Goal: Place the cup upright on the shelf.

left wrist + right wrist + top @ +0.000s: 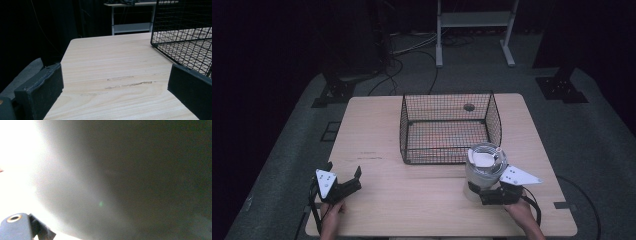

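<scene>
A white cylindrical container (483,167) stands off the front right corner of a black wire basket (404,131) on the wooden table (412,200). My right gripper (484,192) is shut on the container's near side, with the person's hand behind it. In the right gripper view, the container's blurred pale wall (112,182) sits right against the camera. My left gripper (344,171) rests near the table's front left, open, with nothing between its jaws. In the left gripper view, the left gripper (115,85) frames bare wood, and the basket (180,30) rises at the right.
The basket has nothing in it. A small round hole (469,107) shows in the tabletop behind it. A white metal stand (474,30) and cables lie on the floor beyond the table's far edge. Dark equipment bases flank the table.
</scene>
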The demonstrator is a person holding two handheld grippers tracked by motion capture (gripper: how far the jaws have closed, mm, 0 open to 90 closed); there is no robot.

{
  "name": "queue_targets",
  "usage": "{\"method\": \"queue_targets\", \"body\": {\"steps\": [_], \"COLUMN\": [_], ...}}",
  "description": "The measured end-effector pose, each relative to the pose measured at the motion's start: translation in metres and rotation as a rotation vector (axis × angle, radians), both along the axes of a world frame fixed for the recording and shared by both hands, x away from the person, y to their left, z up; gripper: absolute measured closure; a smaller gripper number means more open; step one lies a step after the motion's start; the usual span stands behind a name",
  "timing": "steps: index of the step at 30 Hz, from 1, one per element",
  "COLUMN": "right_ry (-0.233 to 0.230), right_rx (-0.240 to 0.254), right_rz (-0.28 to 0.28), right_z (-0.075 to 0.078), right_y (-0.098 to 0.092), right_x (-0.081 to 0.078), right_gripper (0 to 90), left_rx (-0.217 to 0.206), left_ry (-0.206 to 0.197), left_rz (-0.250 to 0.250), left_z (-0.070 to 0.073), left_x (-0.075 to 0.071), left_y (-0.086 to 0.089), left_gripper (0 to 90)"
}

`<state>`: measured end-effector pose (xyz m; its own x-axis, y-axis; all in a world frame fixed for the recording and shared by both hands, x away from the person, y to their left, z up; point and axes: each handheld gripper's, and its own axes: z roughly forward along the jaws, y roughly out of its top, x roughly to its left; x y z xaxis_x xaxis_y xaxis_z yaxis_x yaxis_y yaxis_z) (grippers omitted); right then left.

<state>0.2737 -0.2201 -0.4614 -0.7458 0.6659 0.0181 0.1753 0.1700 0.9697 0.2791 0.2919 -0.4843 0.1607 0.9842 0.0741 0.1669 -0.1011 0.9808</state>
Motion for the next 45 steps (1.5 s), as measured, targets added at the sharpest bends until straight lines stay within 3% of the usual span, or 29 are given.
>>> {"method": "queue_targets", "body": {"steps": [5,10,19,31,45], "right_ry": [-0.006,0.014,0.007,-0.01,-0.019], "right_rx": [-0.003,0.032,0.077,0.075,0.079], "right_rz": [0.002,0.006,0.006,0.03,0.074], "right_z": [0.0,0.0,0.011,0.037,0.082], "right_y": [-0.002,-0.005,-0.012,-0.009,0.003], "right_x": [0.0,-0.002,0.0,0.003,0.014], "right_gripper": [8.7,8.7,8.7,8.7,8.7], "left_rx": [0.0,0.0,0.0,-0.002,-0.006], "left_ry": [-0.001,0.0,0.0,0.0,0.001], "left_rz": [0.0,0.0,0.0,0.0,-0.001], "left_z": [0.0,0.0,0.0,0.0,0.0], "left_x": [0.0,0.0,0.0,0.0,0.0], "left_y": [0.0,0.0,0.0,0.0,0.0], "left_gripper": [0.0,0.0,0.0,0.0,0.0]}}
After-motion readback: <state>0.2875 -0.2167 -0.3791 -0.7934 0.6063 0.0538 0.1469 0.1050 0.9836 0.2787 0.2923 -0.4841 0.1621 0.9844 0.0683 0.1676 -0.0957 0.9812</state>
